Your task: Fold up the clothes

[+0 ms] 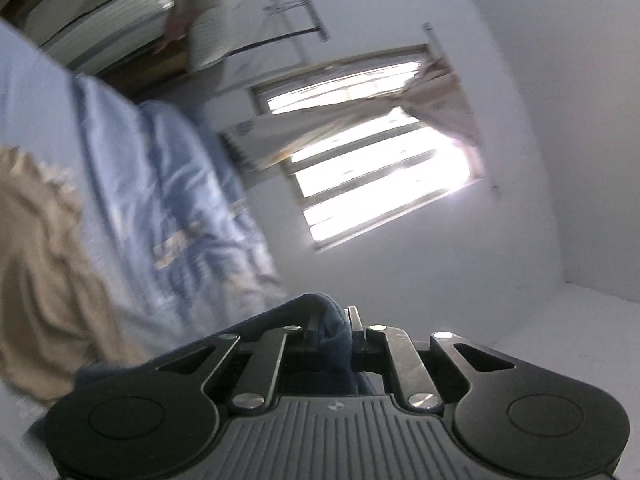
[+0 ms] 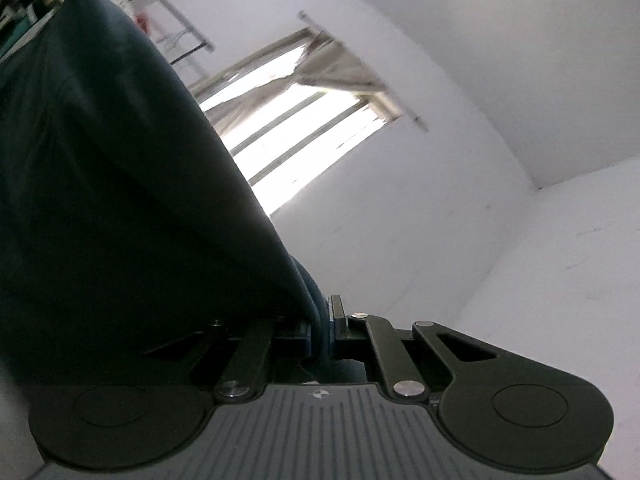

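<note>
Left gripper (image 1: 335, 330): jaws clamped on a fold of the blue garment (image 1: 320, 308).
Right gripper (image 2: 320, 330): pinching the blue garment (image 2: 120, 180), which hangs as a dark sheet at left (backlit).
Behind: window (image 2: 304, 128) with tan curtain (image 2: 336, 64); light-blue bedding (image 1: 140, 184), beige cloth (image 1: 44, 272).

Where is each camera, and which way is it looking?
Left wrist: sits on the left gripper, looking up along its jaws at the window and white wall; jaws shut on the blue garment.
Right wrist: sits on the right gripper, also tilted up at the window; jaws shut on dark cloth, apparently the same garment, which fills the left side.
Both share the bright window, its curtain and the white wall.
</note>
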Motion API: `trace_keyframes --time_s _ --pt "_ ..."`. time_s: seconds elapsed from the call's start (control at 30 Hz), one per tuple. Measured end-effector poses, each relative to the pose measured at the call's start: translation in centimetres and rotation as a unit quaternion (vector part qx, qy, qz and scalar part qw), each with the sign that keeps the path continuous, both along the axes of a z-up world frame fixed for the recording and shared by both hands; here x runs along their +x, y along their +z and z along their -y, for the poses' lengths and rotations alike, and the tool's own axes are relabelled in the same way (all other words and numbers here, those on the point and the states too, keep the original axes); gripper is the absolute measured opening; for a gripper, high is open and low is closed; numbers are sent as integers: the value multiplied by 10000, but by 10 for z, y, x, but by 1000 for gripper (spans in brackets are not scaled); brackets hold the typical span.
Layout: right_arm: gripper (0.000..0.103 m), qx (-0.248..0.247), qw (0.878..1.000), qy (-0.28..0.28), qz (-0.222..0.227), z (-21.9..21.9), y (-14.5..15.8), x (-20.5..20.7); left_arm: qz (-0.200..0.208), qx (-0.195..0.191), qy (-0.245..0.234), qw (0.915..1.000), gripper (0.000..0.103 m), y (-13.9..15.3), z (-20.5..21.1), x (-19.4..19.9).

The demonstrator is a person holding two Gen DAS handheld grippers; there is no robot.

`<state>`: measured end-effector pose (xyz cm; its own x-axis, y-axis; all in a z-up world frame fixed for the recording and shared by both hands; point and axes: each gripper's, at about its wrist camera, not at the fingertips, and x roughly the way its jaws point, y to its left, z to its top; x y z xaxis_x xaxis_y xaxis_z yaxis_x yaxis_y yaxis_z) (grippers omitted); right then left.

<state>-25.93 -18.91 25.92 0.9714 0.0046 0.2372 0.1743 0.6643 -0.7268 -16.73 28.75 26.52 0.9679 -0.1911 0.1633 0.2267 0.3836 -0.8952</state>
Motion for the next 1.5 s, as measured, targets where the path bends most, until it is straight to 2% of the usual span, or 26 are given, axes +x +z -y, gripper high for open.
trace_keyframes --time_s 0.17,0.37,0.67,0.83,0.97,1.07,1.13,1.27,1.4,1.5 --pt "4 160 9994 45 293 3 34 -32 342 204 -25 9992 6 32 2 -27" --pt "4 268 9993 116 231 2 33 -69 355 259 -46 9990 6 25 2 -64" --pt "4 486 9982 27 -346 3 16 -121 -41 19 -1 10000 6 -2 3 -112" --pt "4 589 9947 39 -837 7 14 -118 -343 88 -10 9994 6 -7 -2 -112" --pt "4 679 9888 118 -1327 13 -2 -85 -724 192 -47 9972 6 -20 -4 -73" --pt "4 747 9838 145 -1624 17 -21 -45 -1056 282 -28 9940 6 -39 -2 -37" --pt "4 744 9796 140 -1860 14 -30 -2 -1281 343 -4 9912 6 -53 0 -12" --pt "4 764 9675 115 -2406 8 -53 85 -1862 496 5 9813 6 -89 2 48" --pt "4 625 9487 86 -3100 8 -103 155 -2483 642 47 9665 6 -131 4 111" --pt "4 592 9370 70 -3443 8 -129 205 -2747 667 70 9592 6 -159 2 152"
